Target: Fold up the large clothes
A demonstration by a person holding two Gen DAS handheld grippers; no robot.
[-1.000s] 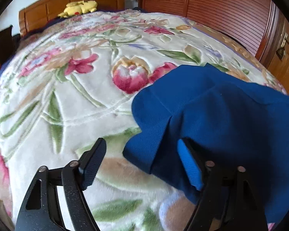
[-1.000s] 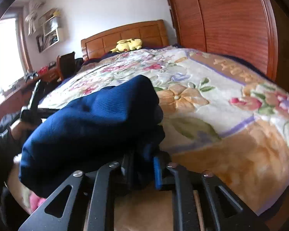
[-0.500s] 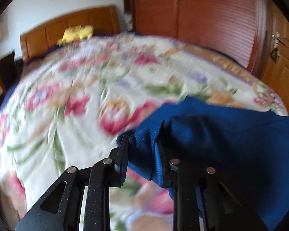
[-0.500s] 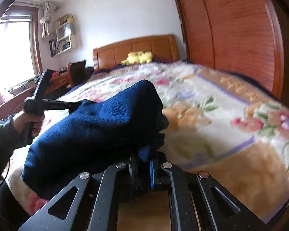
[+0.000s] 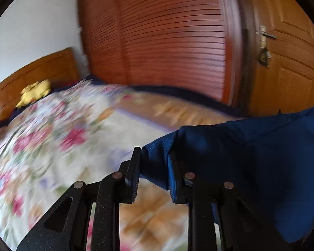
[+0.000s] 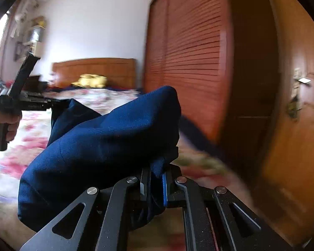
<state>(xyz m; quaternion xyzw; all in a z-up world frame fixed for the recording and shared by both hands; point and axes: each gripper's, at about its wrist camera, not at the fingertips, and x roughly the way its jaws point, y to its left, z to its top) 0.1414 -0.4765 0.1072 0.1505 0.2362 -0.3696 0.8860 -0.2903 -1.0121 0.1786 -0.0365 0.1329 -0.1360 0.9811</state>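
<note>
A dark blue garment [image 5: 251, 159] hangs lifted above the flowered bedspread [image 5: 58, 138]. My left gripper [image 5: 155, 163] is shut on one folded corner of it, and the cloth runs off to the right. My right gripper [image 6: 153, 177] is shut on another bunched edge of the blue garment [image 6: 106, 144], which bulges up in front of its fingers. In the right wrist view the left gripper [image 6: 52, 103] shows at the far left, held by a hand [image 6: 4, 123], with the cloth stretched between the two.
A wooden headboard [image 5: 35, 73] with a yellow plush toy [image 5: 34, 92] stands at the bed's far end. Slatted red-brown wardrobe doors [image 5: 167, 41] run along the far side. A wooden door with a metal handle [image 5: 265, 35] is at the right.
The left gripper has shut on the garment's corner and risen off the bed, swinging right. The right gripper has tightened on its edge and swung right too; the garment has come up with both.
</note>
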